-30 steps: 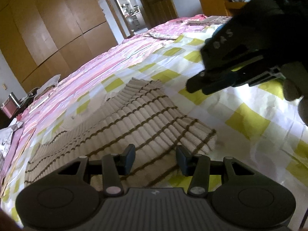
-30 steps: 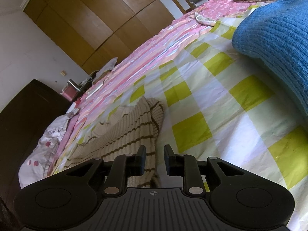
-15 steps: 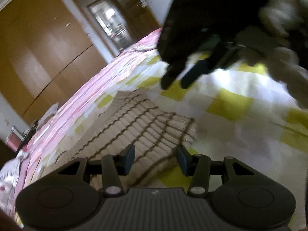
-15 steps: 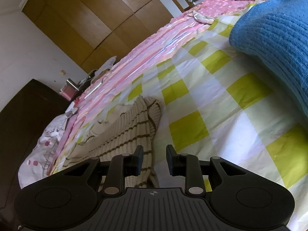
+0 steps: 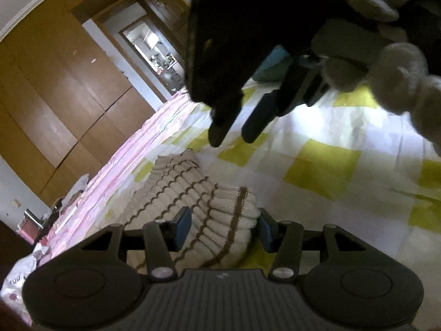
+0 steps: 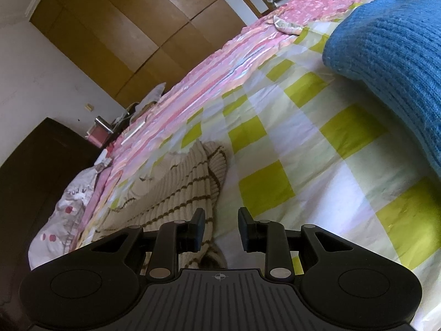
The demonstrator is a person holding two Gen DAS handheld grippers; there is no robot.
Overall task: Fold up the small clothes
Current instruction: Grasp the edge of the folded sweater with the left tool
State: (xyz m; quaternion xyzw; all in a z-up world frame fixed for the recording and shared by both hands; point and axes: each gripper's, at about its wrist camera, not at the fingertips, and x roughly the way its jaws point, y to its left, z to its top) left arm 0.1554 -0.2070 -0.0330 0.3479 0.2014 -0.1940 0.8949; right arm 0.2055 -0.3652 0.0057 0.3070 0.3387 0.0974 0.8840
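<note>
- Left wrist view: the left gripper has its jaws spread wide, one on each side of the near folded end of the striped sweater, which bulges up between them; whether the pads touch the knit cannot be told
- The sweater is cream with thin brown stripes and lies on the checked sheet, running away toward the far left
- The right gripper hangs above the sheet at the far centre, fingers pointing down and parted with nothing between them; a white-gloved hand holds it at the upper right
- Right wrist view: the right gripper shows its jaws apart and empty, over the right edge of the striped sweater
- A blue knit lies at the far right on the sheet, well apart from the sweater
- A pink cover runs along the far left side, with a wooden wardrobe behind it
</note>
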